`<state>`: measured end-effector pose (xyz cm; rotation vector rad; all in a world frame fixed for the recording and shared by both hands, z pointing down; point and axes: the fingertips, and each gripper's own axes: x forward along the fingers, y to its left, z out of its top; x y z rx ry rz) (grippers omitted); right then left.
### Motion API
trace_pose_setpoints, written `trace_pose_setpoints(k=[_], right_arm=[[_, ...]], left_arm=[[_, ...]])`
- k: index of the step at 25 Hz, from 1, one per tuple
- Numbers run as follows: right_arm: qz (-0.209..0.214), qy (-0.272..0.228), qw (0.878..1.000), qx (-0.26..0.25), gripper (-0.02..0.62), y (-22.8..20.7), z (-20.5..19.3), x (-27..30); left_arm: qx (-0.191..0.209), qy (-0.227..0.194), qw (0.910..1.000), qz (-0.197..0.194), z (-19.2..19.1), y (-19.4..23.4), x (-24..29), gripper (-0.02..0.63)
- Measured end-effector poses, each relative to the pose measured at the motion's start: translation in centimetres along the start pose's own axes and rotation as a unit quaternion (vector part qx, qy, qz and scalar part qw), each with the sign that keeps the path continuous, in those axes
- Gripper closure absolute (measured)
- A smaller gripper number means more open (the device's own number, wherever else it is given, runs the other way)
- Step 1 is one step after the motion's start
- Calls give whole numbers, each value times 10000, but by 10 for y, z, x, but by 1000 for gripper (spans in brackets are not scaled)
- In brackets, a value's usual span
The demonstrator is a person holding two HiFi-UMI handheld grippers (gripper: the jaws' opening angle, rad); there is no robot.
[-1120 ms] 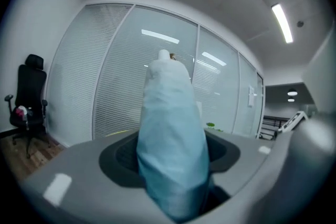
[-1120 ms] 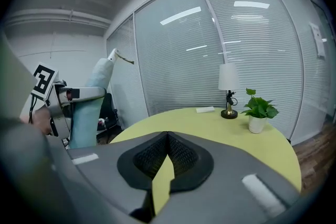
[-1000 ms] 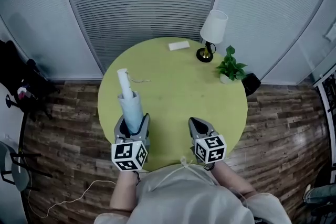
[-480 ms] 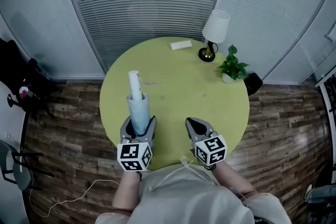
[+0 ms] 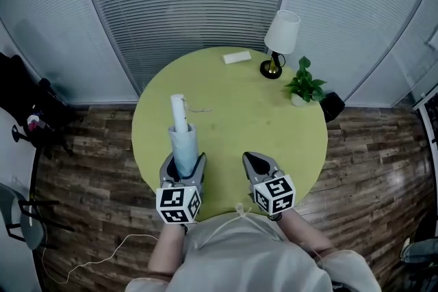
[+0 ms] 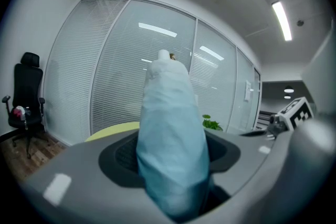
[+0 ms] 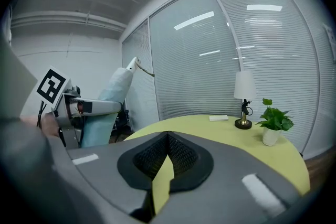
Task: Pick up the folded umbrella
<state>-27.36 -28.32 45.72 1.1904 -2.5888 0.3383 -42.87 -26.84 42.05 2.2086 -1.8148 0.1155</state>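
Holding step: I judge the pick-up made; the left gripper (image 5: 183,161) is clamped on the folded umbrella (image 5: 182,137), jaws wide around its sleeve.
Umbrella place: over the table (image 5: 274,120) near its 8 o'clock edge, white end toward 12, seemingly clear of the top.
Right gripper (image 5: 258,162): at 5 o'clock, jaws nearly together, nothing between them.
Hand pose: both low by the person's body, aimed toward 12.
Next move: I'd hold firm and lift; the fabric may slip.
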Motion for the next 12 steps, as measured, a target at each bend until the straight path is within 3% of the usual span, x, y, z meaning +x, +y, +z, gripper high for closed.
trace_pose_setpoints(k=[12], right_arm=[[-137, 84, 9999, 20, 597, 0, -5, 0]], left_arm=[[-21, 183, 9998, -85, -10, -2, 4, 312]])
